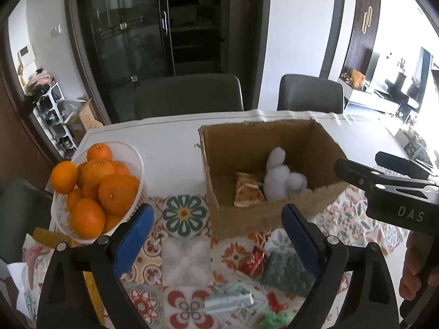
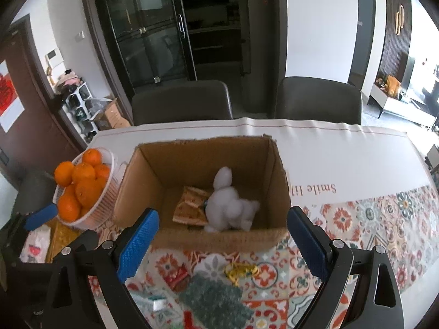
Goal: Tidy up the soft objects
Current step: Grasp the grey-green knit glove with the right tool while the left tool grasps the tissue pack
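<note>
The left tongs (image 1: 216, 233) are spread wide with nothing between their blue pads, hanging over the near part of the patterned tablecloth (image 1: 186, 213). The right tongs (image 2: 222, 238) are also spread and empty, poised just in front of the near wall of the cardboard box (image 2: 153, 164).

Near the tongs, loose on the cloth, lie a green fuzzy cloth (image 2: 214, 301), a small red packet (image 2: 178, 274), a yellow tangled string (image 2: 241, 270) and a pale blue striped bundle (image 1: 229, 300).

Beyond them the open cardboard box stands on the table (image 2: 343, 159). Inside it, a white plush rabbit (image 2: 227, 205) sits toward the near right part of the floor, touching an orange patterned pouch (image 2: 189, 205) on its left.

To the left of the box, just beside it, a white basket (image 1: 134, 159) is piled with oranges (image 1: 118, 192). Two dark chairs (image 2: 181, 101) stand at the far edge of the table.
</note>
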### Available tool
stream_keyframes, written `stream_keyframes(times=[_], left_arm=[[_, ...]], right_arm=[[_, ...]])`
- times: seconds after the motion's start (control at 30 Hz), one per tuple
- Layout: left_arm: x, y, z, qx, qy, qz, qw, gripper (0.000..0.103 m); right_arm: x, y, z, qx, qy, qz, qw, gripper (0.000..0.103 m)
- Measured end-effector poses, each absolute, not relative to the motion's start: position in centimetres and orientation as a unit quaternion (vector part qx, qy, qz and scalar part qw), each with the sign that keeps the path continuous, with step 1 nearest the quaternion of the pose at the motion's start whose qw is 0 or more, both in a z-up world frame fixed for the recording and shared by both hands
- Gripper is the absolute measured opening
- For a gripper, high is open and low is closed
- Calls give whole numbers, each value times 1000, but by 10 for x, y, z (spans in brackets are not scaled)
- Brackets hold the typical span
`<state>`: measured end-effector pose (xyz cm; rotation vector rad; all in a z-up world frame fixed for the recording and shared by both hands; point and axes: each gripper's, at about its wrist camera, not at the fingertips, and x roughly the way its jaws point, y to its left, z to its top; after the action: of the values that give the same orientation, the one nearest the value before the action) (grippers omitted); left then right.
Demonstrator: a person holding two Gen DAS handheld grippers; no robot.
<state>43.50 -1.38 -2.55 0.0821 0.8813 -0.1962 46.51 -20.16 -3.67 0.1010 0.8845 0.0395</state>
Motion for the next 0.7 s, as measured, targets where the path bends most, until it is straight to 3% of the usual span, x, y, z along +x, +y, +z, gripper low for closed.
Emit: stream_keyframes(times=[0.7], left_arm=[[384, -10, -94, 23, 534, -84, 841, 96]], right_arm=[[422, -197, -115, 49, 545, 44, 836, 95]])
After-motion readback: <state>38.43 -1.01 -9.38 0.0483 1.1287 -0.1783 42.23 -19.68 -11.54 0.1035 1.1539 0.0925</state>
